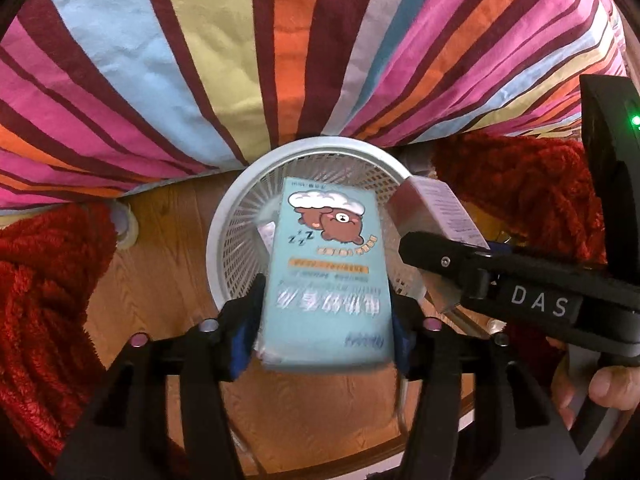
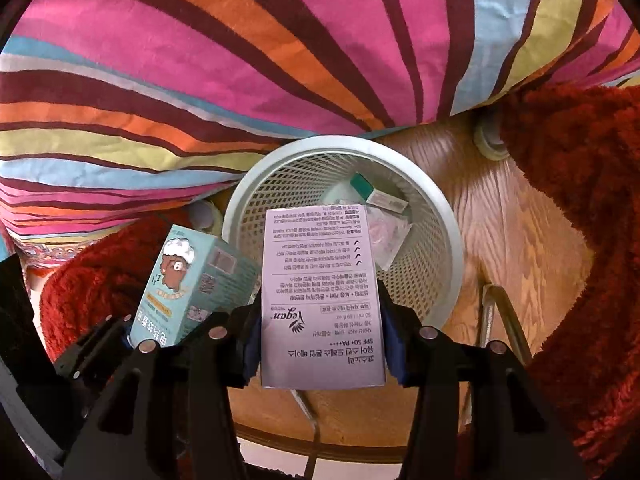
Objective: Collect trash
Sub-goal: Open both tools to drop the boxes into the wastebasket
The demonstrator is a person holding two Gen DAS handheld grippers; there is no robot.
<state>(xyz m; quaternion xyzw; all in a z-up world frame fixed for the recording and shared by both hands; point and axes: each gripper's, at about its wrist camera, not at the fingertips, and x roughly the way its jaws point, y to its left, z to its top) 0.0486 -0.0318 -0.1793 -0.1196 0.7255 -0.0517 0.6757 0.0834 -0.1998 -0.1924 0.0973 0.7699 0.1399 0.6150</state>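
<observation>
Nearest me are my two claws. My left gripper [image 1: 322, 328] has one teal box [image 1: 326, 264] with a sleeping bear on it between its blue pads [image 1: 242, 320]. The box is blurred while the fingers are sharp, so I read the left claw as released and the box as slipping free. My right gripper [image 2: 322, 344] frames one pale lilac box [image 2: 320, 292] of fine print. Its pads [image 2: 252, 344] seem just off the edges (a close call), so it is let go too.

Both boxes hang over the mouth of one white mesh basket [image 2: 440, 216]. Inside it lie two pieces that I can count, a green-and-white carton [image 2: 366, 186] and a clear wrapper [image 2: 386, 236]. The basket stands on a wooden floor [image 2: 520, 240] between red shaggy rugs [image 2: 580, 200], and beyond it is one striped bedcover [image 1: 280, 60].
</observation>
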